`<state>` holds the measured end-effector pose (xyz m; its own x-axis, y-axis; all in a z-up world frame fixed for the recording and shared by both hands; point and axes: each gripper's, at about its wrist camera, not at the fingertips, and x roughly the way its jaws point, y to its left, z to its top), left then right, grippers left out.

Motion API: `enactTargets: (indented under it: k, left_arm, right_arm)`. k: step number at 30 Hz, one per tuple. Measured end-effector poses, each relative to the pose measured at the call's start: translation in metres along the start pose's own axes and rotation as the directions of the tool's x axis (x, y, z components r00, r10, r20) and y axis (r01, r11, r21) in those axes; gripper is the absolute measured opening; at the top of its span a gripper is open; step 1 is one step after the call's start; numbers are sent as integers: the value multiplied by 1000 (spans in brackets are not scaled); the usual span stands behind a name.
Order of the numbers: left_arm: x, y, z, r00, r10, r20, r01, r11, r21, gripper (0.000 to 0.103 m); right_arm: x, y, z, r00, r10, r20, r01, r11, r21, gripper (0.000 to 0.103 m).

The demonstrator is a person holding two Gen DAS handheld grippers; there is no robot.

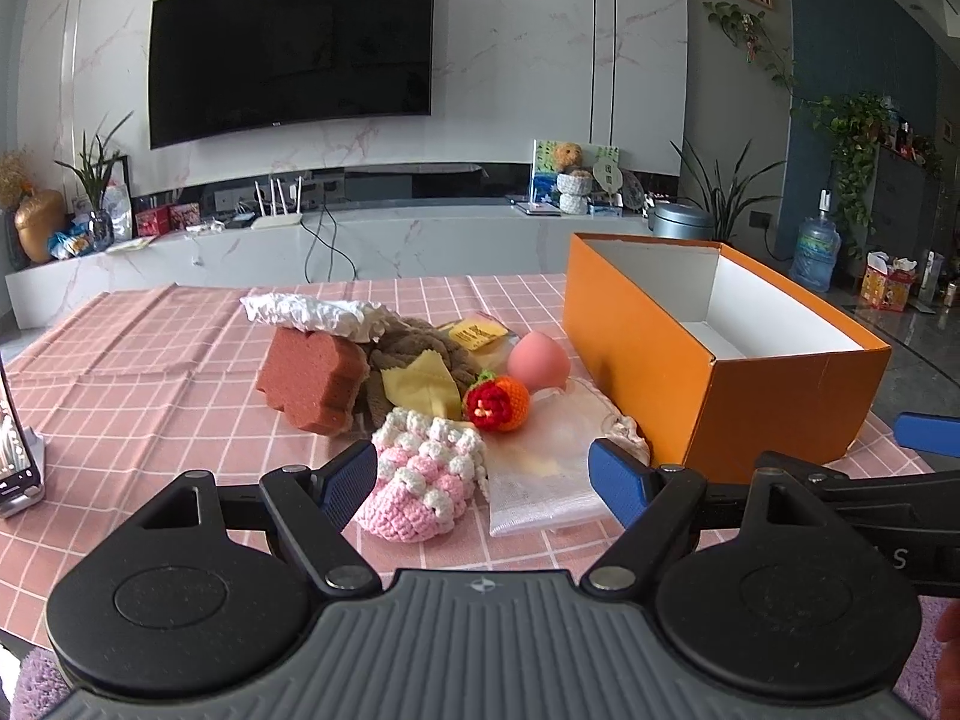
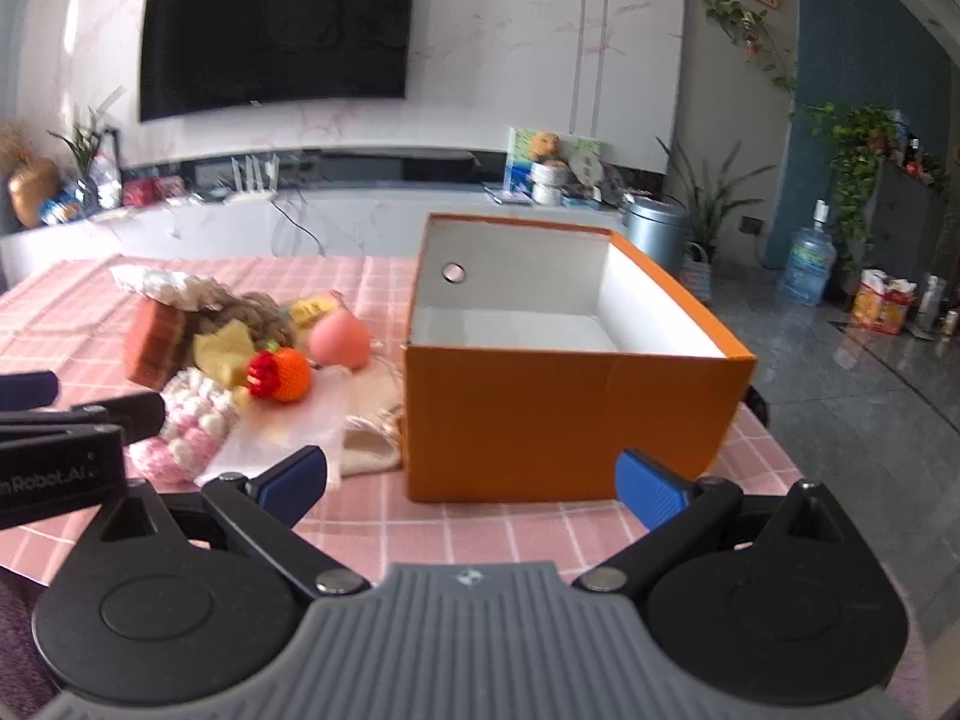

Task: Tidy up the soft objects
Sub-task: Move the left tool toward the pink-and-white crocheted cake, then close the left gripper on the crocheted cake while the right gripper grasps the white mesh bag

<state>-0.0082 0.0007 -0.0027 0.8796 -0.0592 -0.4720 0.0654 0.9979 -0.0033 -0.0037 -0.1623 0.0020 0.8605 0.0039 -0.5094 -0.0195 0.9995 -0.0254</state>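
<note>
A heap of soft things lies on the pink checked tablecloth [image 1: 150, 348]: a pink and white crochet pouch [image 1: 420, 474], a crochet orange with a red flower [image 1: 497, 403], a pink egg-shaped sponge [image 1: 537, 362], a reddish-brown sponge block [image 1: 312, 381], a brown towel with a yellow cloth [image 1: 420, 384], a silver foil pack [image 1: 312, 315] and a white mesh bag [image 1: 546, 480]. My left gripper [image 1: 483, 483] is open just before the crochet pouch. An orange box [image 2: 570, 408], white inside, stands open at the right. My right gripper [image 2: 474, 483] is open in front of the box.
A phone on a stand [image 1: 18, 462] sits at the left table edge. Beyond the table are a TV wall [image 1: 288, 48] and a marble console with a router. Plants, a water bottle [image 2: 807, 264] and a bin stand on the floor at right.
</note>
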Motion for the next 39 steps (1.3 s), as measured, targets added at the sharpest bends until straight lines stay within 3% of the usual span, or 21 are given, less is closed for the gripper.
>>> enactTargets:
  k: [4,9,13,15,17,22,29,34,39]
  left_arm:
    - [3,7,0,999,-31,-27,30,999,-20,89]
    - [15,20,-3,992,-79,-100,72,995,-70,72]
    - [28,33,-4,985,-83,-149,70,994,-89,69]
    - [35,37,-3,982,-71,-176,59,995,-74,70]
    - [42,42,-1,978,-70,-199,58,996,-67,78]
    - [64,60,3,973,-52,-225,39,997,-64,89]
    - [95,77,7,968,-70,-243,50,995,-87,90]
    - [113,80,4,957,-93,-274,60,990,-126,91]
    - [125,74,1,956,-92,-279,60,991,-122,93]
  right_arm:
    - [2,1,-4,998,42,51,-41,999,-21,101]
    - [19,8,1,989,141,-35,-142,990,-25,100]
    - [33,24,3,980,186,-64,-191,978,-79,80]
    - [41,31,4,974,214,-77,-220,971,-90,80]
    - [49,39,7,968,238,-83,-246,964,-105,80]
    - [74,65,8,956,269,-118,-285,948,-143,79]
    - [115,87,8,960,238,-145,-255,960,-114,91]
    - [137,91,0,956,223,-189,-241,967,-77,87]
    - [139,93,-3,961,201,-192,-225,968,-115,81]
